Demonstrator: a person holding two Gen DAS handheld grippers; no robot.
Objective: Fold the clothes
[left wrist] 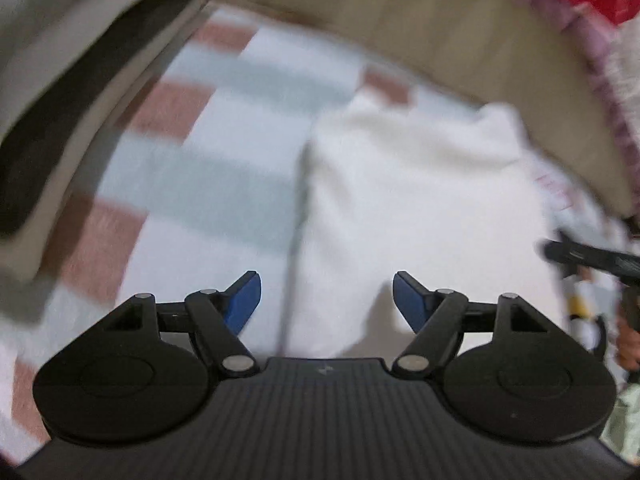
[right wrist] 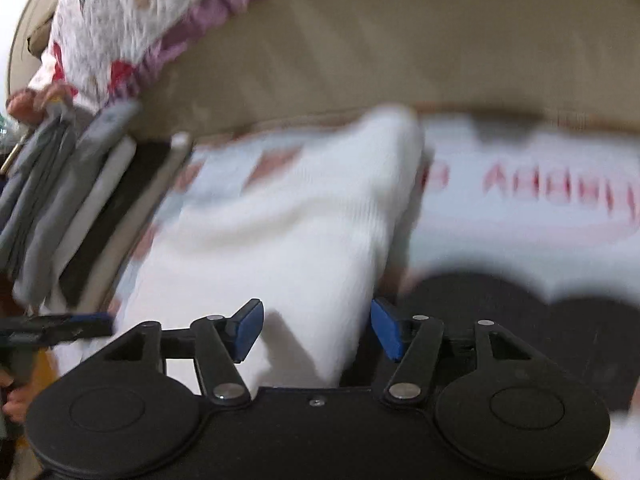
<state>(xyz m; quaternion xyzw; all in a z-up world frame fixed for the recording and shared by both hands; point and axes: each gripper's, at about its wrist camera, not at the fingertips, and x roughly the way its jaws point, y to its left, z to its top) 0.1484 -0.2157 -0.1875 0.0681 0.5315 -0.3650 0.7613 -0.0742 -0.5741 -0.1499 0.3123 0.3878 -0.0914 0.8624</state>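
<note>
At the far left of the right wrist view we see a stack of folded grey, white and black clothes (right wrist: 80, 208), leaning against the beige upholstered back (right wrist: 400, 52) of the furniture. A quilted white cover with a pink ruffled edge (right wrist: 132, 28) hangs over that back above the stack. Low at the left edge, the left gripper (right wrist: 76, 326) reaches in, held by a hand (right wrist: 12, 396).

From its own camera, the left gripper (left wrist: 326, 300) has its blue pads (left wrist: 244, 300) spread wide with nothing between them. They hover over the left edge of the folded white ribbed knit garment (left wrist: 416, 208), which lies on a pale sheet with pink and grey-blue blocks (left wrist: 208, 168).

The garment (right wrist: 280, 232) sits in the middle of the surface. The right gripper (right wrist: 316, 328) is parted wide over the garment's near right corner, its pads (right wrist: 250, 330) not pressing the cloth.

To the right lies white fabric with blurred red lettering (right wrist: 540, 188), and nearer a black rounded fabric piece (right wrist: 520, 312).
</note>
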